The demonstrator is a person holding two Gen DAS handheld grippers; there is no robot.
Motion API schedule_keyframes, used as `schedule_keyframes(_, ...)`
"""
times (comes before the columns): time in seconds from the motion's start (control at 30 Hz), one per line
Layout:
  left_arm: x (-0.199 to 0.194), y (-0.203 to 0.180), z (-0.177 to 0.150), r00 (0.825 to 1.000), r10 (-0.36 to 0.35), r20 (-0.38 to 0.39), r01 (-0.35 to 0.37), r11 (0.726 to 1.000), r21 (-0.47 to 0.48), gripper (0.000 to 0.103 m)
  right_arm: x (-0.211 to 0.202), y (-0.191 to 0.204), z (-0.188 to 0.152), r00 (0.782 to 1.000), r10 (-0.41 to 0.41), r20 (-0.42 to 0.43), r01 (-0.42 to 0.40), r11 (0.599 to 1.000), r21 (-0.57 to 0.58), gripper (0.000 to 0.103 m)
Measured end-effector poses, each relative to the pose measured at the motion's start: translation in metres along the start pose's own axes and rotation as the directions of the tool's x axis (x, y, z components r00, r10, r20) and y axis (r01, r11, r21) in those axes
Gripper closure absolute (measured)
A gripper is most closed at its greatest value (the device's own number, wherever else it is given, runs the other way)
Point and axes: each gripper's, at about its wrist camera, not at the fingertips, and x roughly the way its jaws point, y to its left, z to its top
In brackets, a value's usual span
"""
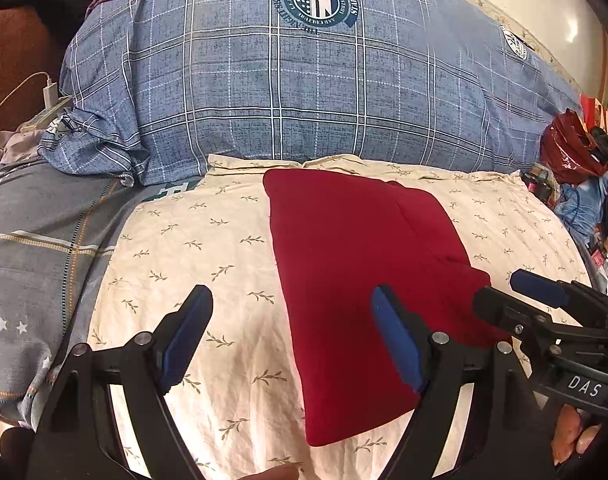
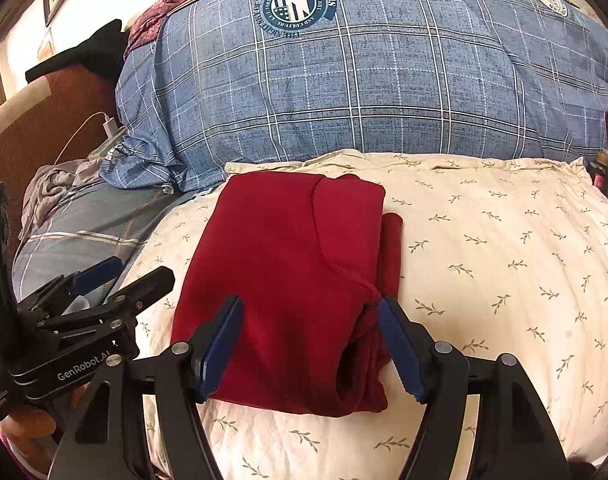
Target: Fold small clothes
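A dark red garment (image 1: pixel 352 264) lies folded into a rectangle on a cream leaf-print pillow (image 1: pixel 191 256). My left gripper (image 1: pixel 291 300) is open and empty, hovering over the garment's left edge. In the right wrist view the garment (image 2: pixel 287 264) shows layered folds at its near right corner. My right gripper (image 2: pixel 310 312) is open and empty above the garment's near edge, its right finger (image 2: pixel 400 344) beside the bunched corner. Each gripper also shows in the other's view: the right gripper (image 1: pixel 508 288) at the right, the left gripper (image 2: pixel 123 276) at the left.
A big blue plaid duvet (image 1: pixel 304 92) is piled behind the pillow. Grey plaid bedding (image 1: pixel 35 256) lies to the left, with a charger and cable (image 1: pixel 49 94) beyond. A red bag and clutter (image 1: pixel 572 152) sit at the right edge.
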Motion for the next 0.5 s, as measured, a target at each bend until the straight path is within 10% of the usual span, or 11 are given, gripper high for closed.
schedule_keyframes(0.5, 0.0008, 0.0002, -0.0016, 1.0, 0.005, 0.008, -0.005, 1.0, 0.005, 0.021, 0.0083, 0.0024, -0.0018, 1.0, -0.009, -0.014, 0.009, 1.0, 0.002, 0.031)
